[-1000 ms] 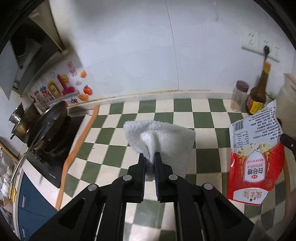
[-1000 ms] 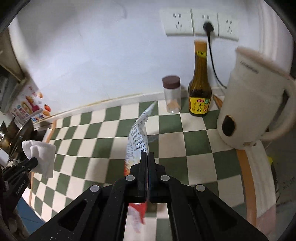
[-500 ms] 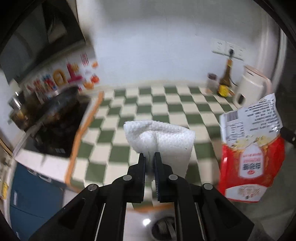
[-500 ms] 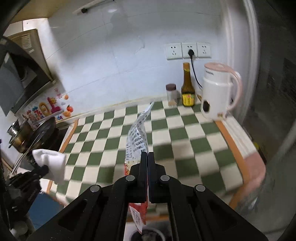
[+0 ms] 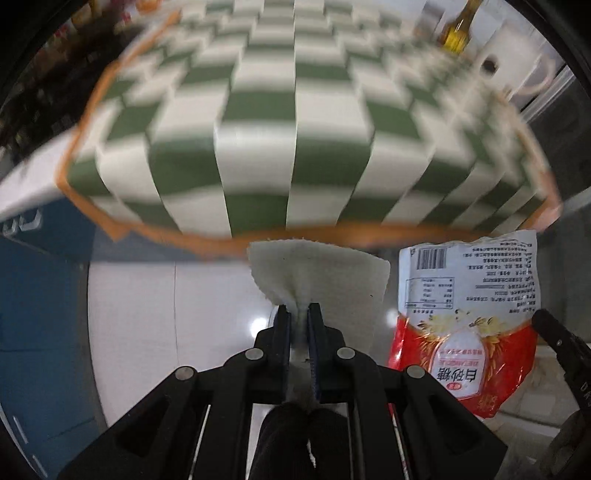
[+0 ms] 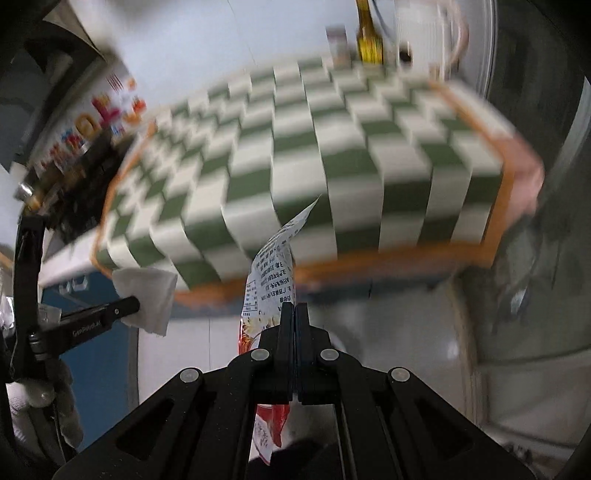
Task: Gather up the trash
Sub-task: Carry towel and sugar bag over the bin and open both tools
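Observation:
My left gripper (image 5: 298, 310) is shut on a white paper towel (image 5: 325, 273), held in the air below the counter's front edge. It also shows in the right wrist view (image 6: 147, 295), pinched by the left gripper (image 6: 136, 304). My right gripper (image 6: 295, 308) is shut on a red and white sugar packet (image 6: 275, 266), which hangs edge-on. The packet shows flat in the left wrist view (image 5: 469, 317), with a right finger (image 5: 554, 332) beside it.
The green and white checkered counter (image 5: 295, 122) with an orange border is ahead and above, blurred. A brown bottle (image 5: 456, 29) and a white kettle (image 5: 517, 62) stand at its far right. Blue cabinets (image 5: 37, 295) are at left, pale floor tiles (image 5: 184, 314) below.
Both grippers have pulled back off the counter and dropped below its front edge, still holding the towel and the packet. The views now tilt down toward the floor.

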Available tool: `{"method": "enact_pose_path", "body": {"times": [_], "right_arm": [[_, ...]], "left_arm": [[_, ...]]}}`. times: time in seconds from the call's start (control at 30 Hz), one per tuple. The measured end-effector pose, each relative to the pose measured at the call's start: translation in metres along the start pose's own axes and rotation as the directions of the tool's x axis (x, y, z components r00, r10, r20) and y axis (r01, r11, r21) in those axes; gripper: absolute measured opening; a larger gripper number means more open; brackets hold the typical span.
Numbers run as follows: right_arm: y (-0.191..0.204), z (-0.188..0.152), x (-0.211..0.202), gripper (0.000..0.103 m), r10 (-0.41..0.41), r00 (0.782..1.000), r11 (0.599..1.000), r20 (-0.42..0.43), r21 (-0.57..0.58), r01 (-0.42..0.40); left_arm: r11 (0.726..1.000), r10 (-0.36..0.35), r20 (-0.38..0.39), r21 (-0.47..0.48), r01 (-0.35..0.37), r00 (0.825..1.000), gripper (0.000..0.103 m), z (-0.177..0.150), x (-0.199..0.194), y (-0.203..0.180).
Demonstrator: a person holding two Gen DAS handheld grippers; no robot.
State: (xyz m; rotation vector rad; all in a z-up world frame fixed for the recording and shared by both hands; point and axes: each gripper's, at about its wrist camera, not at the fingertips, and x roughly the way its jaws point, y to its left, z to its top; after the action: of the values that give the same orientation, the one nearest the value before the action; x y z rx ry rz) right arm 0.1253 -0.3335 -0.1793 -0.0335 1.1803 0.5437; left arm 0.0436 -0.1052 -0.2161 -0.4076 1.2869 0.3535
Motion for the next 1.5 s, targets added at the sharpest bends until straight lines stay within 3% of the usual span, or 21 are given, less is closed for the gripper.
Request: {"method": "enact_pose_path", "body": {"times": [0.17, 0.33, 0.47, 0.57, 0.7, 0.83, 0.87, 0.97, 1.0, 1.03, 1.07, 1.1, 1.17, 1.2, 1.27, 1.4, 1.5], "right_arm": [[-0.036, -0.047, 0.123, 0.0, -0.001, 0.988, 1.0, -0.157, 0.008, 0.002], [-0.076, -0.091, 0.26, 0.0, 0.016, 0.958, 0.998, -0.287, 0.064, 0.003], [-0.093, -0.124, 0.363, 0.0, -0.017, 0.937, 0.998, -0.349, 0.046, 0.036], [-0.101, -0.143, 0.424, 0.0, -0.02, 0.921, 0.999, -0.389, 0.039, 0.038], [-0.11, -0.161, 0.477, 0.0, 0.002, 0.895, 0.997, -0.447, 0.066, 0.031], [-0.122, -0.169, 0.506, 0.001, 0.02, 0.867, 0.993, -0.498, 0.11, 0.04], [-0.124, -0.168, 0.508, 0.001, 0.022, 0.861, 0.992, -0.508, 0.115, 0.042], [-0.122, -0.163, 0.507, 0.002, 0.032, 0.855, 0.993, -0.517, 0.114, 0.032], [-0.123, -0.161, 0.505, 0.005, 0.028, 0.856, 0.993, -0.516, 0.11, 0.034], [-0.123, -0.159, 0.503, 0.007, 0.033, 0.858, 0.993, -0.513, 0.115, 0.03], [-0.121, -0.157, 0.501, 0.019, 0.034, 0.859, 0.993, -0.511, 0.118, 0.031], [-0.121, -0.154, 0.497, 0.041, 0.036, 0.862, 0.992, -0.505, 0.12, 0.03], [-0.12, -0.148, 0.487, 0.068, 0.048, 0.873, 0.992, -0.485, 0.125, 0.015], [-0.119, -0.146, 0.481, 0.075, 0.038, 0.878, 0.993, -0.476, 0.114, 0.018], [-0.118, -0.143, 0.468, 0.075, 0.025, 0.883, 0.995, -0.469, 0.093, 0.022], [-0.112, -0.146, 0.448, 0.098, -0.042, 0.886, 0.998, -0.463, 0.025, 0.06], [-0.111, -0.154, 0.436, 0.102, -0.048, 0.883, 0.998, -0.467, 0.008, 0.058]], "left_arm": [[0.999, 0.032, -0.148, -0.014, -0.035, 0.988, 0.006, -0.025, 0.12, -0.004], [0.998, 0.023, -0.273, -0.056, -0.04, 0.962, 0.006, -0.048, 0.257, -0.003], [0.997, 0.002, -0.359, -0.075, -0.032, 0.933, 0.006, -0.067, 0.363, -0.001], [0.996, -0.023, -0.42, -0.09, -0.016, 0.907, 0.007, -0.082, 0.428, -0.001], [0.994, -0.039, -0.53, -0.106, -0.021, 0.847, 0.012, -0.1, 0.498, 0.002], [0.993, -0.046, -0.548, -0.117, -0.022, 0.836, 0.014, -0.114, 0.516, 0.008], [0.992, -0.042, -0.545, -0.121, -0.029, 0.837, 0.021, -0.114, 0.515, 0.009], [0.989, -0.041, -0.505, -0.143, -0.037, 0.862, 0.066, -0.113, 0.504, 0.008], [0.989, -0.033, -0.493, -0.14, -0.042, 0.87, 0.08, -0.113, 0.5, 0.008], [0.99, -0.026, -0.481, -0.136, -0.046, 0.876, 0.086, -0.112, 0.495, 0.006], [0.99, -0.024, -0.475, -0.135, -0.046, 0.88, 0.094, -0.111, 0.49, 0.006], [0.99, -0.024, -0.471, -0.135, -0.045, 0.882, 0.098, -0.108, 0.485, 0.005], [0.991, -0.02, -0.459, -0.13, -0.044, 0.888, 0.098, -0.105, 0.484, 0.011], [0.991, -0.015, -0.45, -0.123, -0.046, 0.893, 0.098, -0.103, 0.477, 0.009], [0.992, -0.001, -0.429, -0.115, -0.054, 0.904, 0.098, -0.102, 0.464, 0.008], [0.991, 0.009, -0.4, -0.117, -0.061, 0.916, 0.098, -0.103, 0.444, 0.007], [0.991, 0.036, -0.38, -0.103, -0.081, 0.924, 0.098, -0.111, 0.424, 0.007]]}}
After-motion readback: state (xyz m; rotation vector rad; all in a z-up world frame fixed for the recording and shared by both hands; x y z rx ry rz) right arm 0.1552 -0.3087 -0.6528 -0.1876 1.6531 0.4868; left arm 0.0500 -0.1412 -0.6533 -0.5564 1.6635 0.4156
